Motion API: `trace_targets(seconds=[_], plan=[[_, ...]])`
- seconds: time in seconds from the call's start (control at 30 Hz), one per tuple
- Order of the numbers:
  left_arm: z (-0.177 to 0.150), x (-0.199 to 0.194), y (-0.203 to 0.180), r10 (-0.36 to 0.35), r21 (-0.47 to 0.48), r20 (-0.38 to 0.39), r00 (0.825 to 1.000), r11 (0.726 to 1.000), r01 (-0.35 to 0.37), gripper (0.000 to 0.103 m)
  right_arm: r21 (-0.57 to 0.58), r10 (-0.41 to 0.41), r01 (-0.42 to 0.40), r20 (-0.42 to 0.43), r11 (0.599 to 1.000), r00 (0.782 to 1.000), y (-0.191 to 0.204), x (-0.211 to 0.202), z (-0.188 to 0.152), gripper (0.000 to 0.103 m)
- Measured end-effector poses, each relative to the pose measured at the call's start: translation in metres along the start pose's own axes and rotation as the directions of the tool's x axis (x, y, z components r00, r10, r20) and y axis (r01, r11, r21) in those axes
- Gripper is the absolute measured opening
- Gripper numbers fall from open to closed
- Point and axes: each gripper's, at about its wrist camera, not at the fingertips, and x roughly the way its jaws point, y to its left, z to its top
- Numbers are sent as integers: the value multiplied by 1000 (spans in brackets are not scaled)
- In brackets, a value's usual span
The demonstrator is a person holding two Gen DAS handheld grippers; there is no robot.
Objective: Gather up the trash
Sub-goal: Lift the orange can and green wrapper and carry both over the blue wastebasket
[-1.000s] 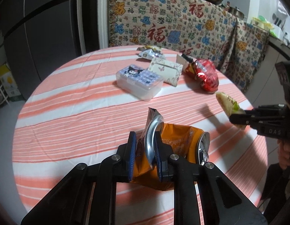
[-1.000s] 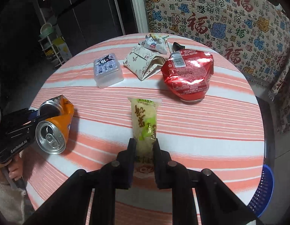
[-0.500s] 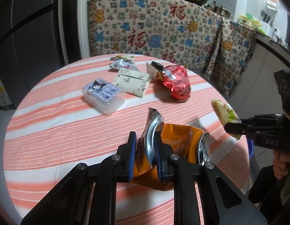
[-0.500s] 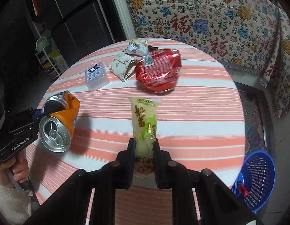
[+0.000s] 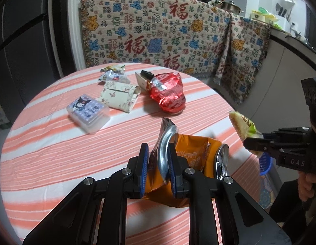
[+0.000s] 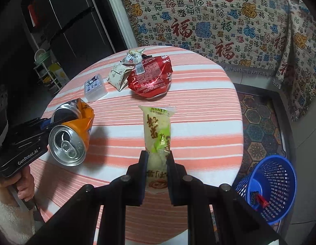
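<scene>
Here left tongs (image 5: 158, 157) clamp crushed can (image 5: 190, 153), base hidden; right tongs (image 6: 157, 159) clamp snack packet (image 6: 158, 130), bottom hidden.

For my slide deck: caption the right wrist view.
Right claw carries a green snack packet above the striped table, blue basket waiting on the floor.

Shiny crushed metal can (image 5: 194, 153), glossy red foil bag (image 5: 168, 94), perforated blue plastic basket (image 6: 274, 185), matt striped tablecloth (image 5: 56, 143)
</scene>
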Motion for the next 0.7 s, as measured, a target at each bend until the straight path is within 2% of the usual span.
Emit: trace_targets(seconds=[0.4, 0.7], plan=[[10, 3, -25, -13, 37, 14, 1000, 999, 12, 17, 25, 5, -6, 7, 1000, 1000, -14, -8, -7, 17], [6, 9, -23, -4, 31, -4, 1000, 1000, 4, 17, 30, 11, -11, 0, 1000, 1000, -15, -3, -11, 17]])
